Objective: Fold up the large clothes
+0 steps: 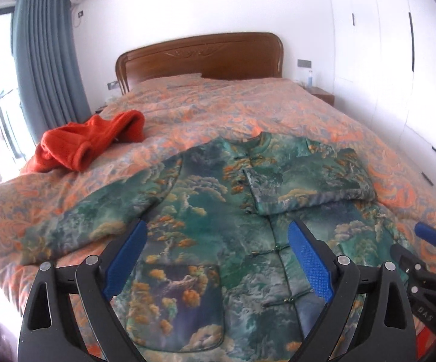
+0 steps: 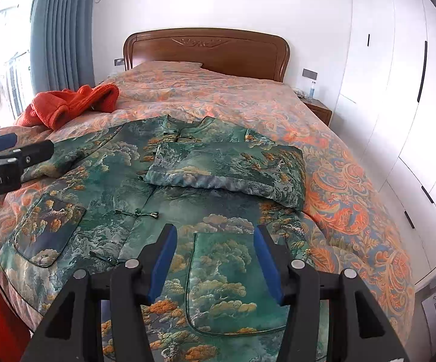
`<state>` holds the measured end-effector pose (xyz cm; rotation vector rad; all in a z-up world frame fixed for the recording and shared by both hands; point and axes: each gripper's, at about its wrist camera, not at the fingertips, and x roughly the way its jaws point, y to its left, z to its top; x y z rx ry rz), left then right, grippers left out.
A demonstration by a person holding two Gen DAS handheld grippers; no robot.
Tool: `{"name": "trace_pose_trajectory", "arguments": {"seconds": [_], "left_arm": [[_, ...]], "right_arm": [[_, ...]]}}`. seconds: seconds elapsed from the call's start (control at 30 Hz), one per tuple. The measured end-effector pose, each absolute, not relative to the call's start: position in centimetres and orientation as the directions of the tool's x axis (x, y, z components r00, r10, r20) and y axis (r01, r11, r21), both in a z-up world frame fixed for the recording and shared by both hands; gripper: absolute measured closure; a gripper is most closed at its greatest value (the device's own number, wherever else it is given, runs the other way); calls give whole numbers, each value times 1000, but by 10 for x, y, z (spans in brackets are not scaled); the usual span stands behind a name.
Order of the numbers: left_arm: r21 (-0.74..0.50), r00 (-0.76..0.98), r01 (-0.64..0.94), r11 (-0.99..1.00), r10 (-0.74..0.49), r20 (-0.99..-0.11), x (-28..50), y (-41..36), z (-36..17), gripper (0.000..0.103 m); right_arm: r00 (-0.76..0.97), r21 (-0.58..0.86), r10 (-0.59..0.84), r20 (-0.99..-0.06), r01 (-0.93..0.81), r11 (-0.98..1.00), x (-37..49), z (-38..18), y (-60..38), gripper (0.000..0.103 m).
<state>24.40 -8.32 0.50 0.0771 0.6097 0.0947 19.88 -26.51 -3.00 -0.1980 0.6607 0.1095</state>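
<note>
A green padded jacket (image 1: 212,187) (image 2: 169,199) with a cloud-and-tree print and knot buttons lies front-up on the bed. One sleeve (image 1: 308,181) (image 2: 227,166) is folded across its chest. The other sleeve (image 1: 82,220) stretches out flat to the left. My left gripper (image 1: 218,224) hovers open above the jacket's lower front, its blue pads wide apart with nothing between them. My right gripper (image 2: 215,227) is open over the right pocket (image 2: 227,280), apart from the cloth. Each gripper shows at the edge of the other's view, the right gripper (image 1: 429,238) and the left gripper (image 2: 13,147).
An orange-red fleece garment (image 1: 88,141) (image 2: 73,105) lies crumpled at the bed's left side. The orange patterned bedspread (image 1: 248,105) (image 2: 353,196) reaches a wooden headboard (image 1: 200,57). White wardrobe doors (image 2: 399,105) line the right side, with a nightstand (image 2: 319,111) beside the bed and a grey curtain (image 1: 46,60) on the left.
</note>
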Motion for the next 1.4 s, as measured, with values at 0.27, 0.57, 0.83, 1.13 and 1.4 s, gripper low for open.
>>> {"name": "trace_pose_trajectory", "arguments": {"seconds": [0.27,0.57,0.83,1.13,1.4], "left_arm": [[128,832,-107,986,160,-531,223,-64,15,6],[114,785,-153,982,191,-590,207,-28,-11,6],[105,742,-181,978,206,-638,199,-9,-31,6],[83,724,-197,977,202,-660,197,4,-41,6],[74,704,-207,975,201,-681,200,13,-51,6]], "right_arm": [[805,-226,-8,-593,-158,961,175,-17,-231,49],[831,-360,-103,-547,-122,925,163,-5,-193,39],[837,-453,-175,-518,-96,886,157,-3,-174,38],[849,-540,-239,-471,-63,839,151,1,-163,37],[842,-558,-257,-474,-62,827,154,-2,-158,37]]}}
